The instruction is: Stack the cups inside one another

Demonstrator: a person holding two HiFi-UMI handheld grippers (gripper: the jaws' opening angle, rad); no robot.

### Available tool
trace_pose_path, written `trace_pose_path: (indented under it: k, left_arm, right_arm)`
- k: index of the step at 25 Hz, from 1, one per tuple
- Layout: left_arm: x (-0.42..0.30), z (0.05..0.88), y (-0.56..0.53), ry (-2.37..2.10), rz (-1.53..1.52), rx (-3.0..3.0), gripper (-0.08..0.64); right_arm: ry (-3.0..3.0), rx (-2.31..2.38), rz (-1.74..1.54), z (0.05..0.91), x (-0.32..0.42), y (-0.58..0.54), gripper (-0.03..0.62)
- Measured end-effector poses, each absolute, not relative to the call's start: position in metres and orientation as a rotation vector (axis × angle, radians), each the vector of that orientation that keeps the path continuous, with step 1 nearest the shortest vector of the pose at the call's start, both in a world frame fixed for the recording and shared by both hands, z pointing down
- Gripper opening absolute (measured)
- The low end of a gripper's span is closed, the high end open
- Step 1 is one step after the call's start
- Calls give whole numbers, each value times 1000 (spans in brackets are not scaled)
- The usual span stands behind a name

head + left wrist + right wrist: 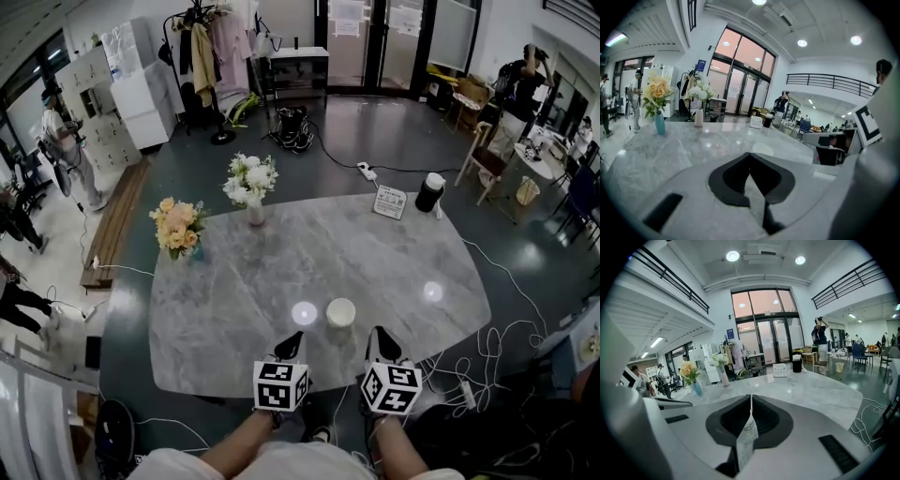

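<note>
A white cup (pixel 340 312) stands upright on the marble table (pixel 244 272), a little in from the near edge. My left gripper (pixel 292 339) is just left of it and nearer to me; its jaws meet at the tips with nothing between them. From the left gripper view (pixel 750 154) the cup's rim (pixel 762 149) shows just past the tips. My right gripper (pixel 381 337) is just right of the cup, apart from it. Its jaws (pixel 751 397) are shut, and the cup is out of the right gripper view. I see no second separate cup.
Peach flowers in a blue vase (pixel 178 228) and white flowers in a white vase (pixel 251 183) stand at the table's far left. A sign card (pixel 390 202) and a black container (pixel 430 192) sit at the far right edge. Cables (pixel 487 361) lie on the floor to the right.
</note>
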State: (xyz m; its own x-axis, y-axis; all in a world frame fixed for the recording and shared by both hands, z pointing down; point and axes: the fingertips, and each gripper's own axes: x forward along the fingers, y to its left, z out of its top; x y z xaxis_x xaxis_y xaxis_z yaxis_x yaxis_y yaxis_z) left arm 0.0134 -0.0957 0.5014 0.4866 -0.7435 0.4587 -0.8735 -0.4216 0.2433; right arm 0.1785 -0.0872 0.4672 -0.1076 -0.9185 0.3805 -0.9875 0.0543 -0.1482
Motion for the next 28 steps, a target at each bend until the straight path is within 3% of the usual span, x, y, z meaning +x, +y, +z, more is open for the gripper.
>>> trace_pose_path:
  k: [28]
  left_arm:
    - [-22, 464, 6, -1478, 336, 2300, -5]
  right_arm:
    - [-2170, 2055, 655, 457, 190, 14, 14]
